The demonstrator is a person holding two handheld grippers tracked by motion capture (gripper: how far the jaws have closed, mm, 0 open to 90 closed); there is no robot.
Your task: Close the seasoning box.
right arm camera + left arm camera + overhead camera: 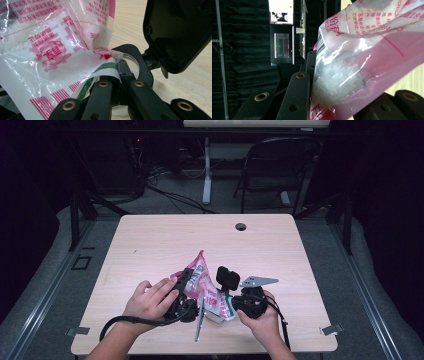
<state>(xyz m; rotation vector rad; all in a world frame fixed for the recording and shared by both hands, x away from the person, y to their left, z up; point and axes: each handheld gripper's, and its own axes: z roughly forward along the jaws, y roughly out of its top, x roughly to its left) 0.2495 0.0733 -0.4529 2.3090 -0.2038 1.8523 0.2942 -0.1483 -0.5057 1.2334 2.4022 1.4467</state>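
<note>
One crinkled, glossy plastic bag [204, 285], pink-and-white print, white granules inside, held just above the pale wood-grain tabletop [150, 240]. Left gripper [186, 279] fingers pinch its upper part; right gripper [227, 306] fingers pressed together on its lower edge.

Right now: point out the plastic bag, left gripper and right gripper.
plastic bag [201, 276]: high view, on its pink printed upper half.
left gripper [186, 281]: high view, between its fingertips at the bag's left edge.
right gripper [119, 73]: right gripper view, between its fingertips, at the bag's pinched corner.
</note>
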